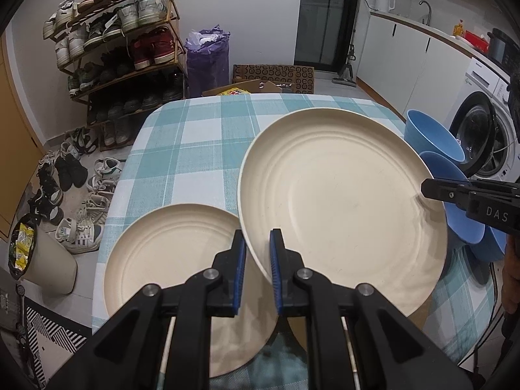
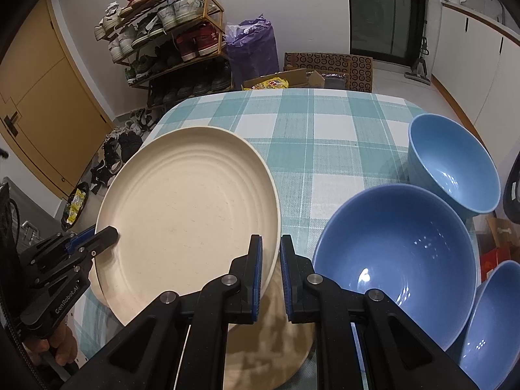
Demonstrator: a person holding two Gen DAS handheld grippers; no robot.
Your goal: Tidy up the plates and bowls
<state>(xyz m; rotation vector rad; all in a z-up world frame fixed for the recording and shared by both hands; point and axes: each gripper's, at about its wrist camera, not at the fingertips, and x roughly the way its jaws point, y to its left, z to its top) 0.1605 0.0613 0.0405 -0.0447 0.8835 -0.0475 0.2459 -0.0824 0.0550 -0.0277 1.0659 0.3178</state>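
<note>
Gripping the large cream plate [image 1: 341,201] by opposite rims, our left gripper [image 1: 257,243] and right gripper [image 2: 271,250] hold it tilted above the smaller plate [image 1: 169,253], with blue bowls [image 2: 396,260] to the right.

- This is a lived-in home, an entry and kitchen area in one room.
- A shoe rack [image 1: 120,39] crowded with sneakers stands at the far left, with more shoes [image 1: 71,191] loose on the floor.
- A washing machine [image 1: 484,136] sits at the right under a white counter [image 1: 422,29] carrying a kettle [image 1: 383,0].
- The near table has a checked tablecloth [image 1: 201,149].
</note>
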